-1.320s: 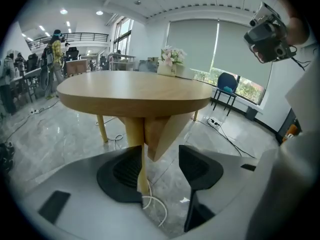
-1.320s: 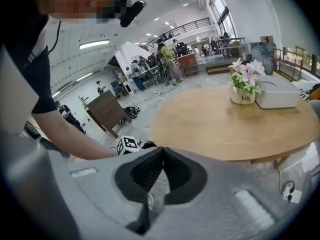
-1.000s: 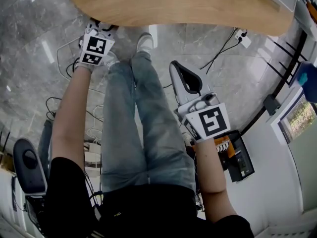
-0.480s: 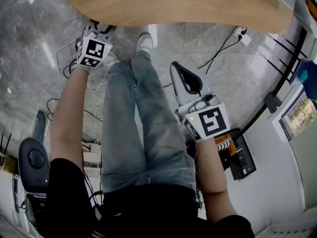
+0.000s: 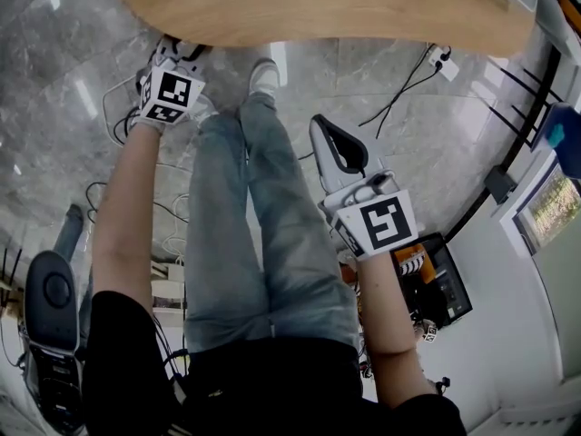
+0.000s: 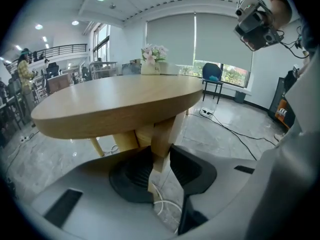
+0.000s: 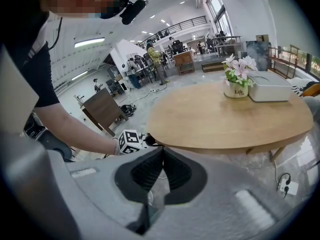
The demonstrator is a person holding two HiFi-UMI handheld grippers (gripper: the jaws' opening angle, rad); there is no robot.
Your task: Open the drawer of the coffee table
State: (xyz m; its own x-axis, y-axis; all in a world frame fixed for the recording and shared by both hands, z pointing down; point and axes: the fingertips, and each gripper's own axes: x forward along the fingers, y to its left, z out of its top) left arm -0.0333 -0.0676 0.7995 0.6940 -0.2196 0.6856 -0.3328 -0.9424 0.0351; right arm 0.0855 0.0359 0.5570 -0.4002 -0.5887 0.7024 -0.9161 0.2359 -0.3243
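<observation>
Two grippers sit approx where they were a sec ago; the main change is at the left gripper. Its jaws have just been closing, now a narrow gap w/ nothing clamped. A pale wood leg and a white cable show through the gap, further back as far as I can tell. In head view its marker cube has barely shifted and stays in the upper left, tips right at the rim of the coffee table. Right gripper unchanged vs before: ribbed black pads pressed together, empty, hanging mid-frame beside the person's jeans. The view itself has drifted a bit, so the black box w/ orange trim sits slightly lower at the right and more floor clutter shows at the bottom right.

Table fills the top of head view: a rounded oval slab of light, matte wood w/ a thick smooth edge, on angled pale wood legs. The drawer I can't pick out in any view. On the top, seen from the right gripper view, are a small cream pot of pink-white flowers and a rounded white box just beside it. Floor is glossy grey marble-look tile, veined, reflecting the ceiling lights, w/ thin cables looping across it. Gripper shells are matte grey plastic and curved; the cubes are white w/ black square markers
</observation>
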